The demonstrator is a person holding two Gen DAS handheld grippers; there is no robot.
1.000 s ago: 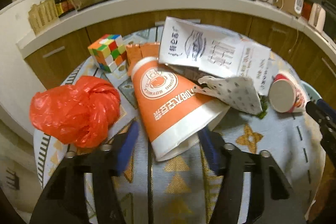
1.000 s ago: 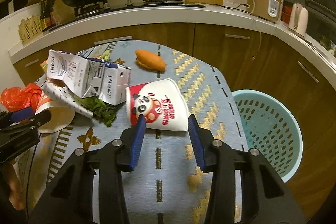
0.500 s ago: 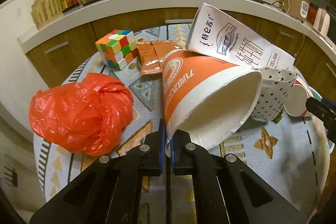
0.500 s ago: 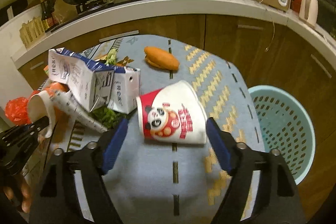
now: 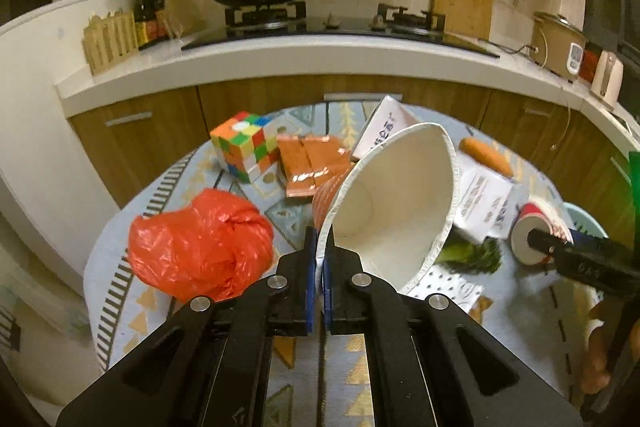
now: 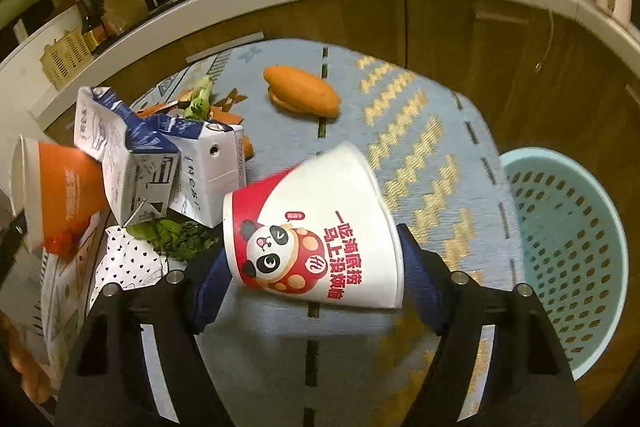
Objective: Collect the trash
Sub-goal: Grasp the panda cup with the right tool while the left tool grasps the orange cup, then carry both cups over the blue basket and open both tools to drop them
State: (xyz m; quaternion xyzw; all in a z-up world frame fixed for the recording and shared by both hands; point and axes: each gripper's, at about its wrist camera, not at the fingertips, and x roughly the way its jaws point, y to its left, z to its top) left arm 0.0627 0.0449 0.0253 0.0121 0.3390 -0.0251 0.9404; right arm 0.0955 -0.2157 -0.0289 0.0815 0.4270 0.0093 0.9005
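On table, left gripper (image 5: 319, 273) pinches orange cup (image 5: 392, 211) rim, lifted; right gripper (image 6: 312, 285) closing around panda cup (image 6: 316, 239). Basket (image 6: 568, 251) looks empty; carton (image 6: 160, 167), red bag (image 5: 200, 247) remain.

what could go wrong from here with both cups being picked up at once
The left gripper pinches only the thin rim of the orange cup, which leans against the milk carton; it may tear free or drag the carton along. The right gripper jaws are closing around the panda cup, whose tapered wall could squirt out.
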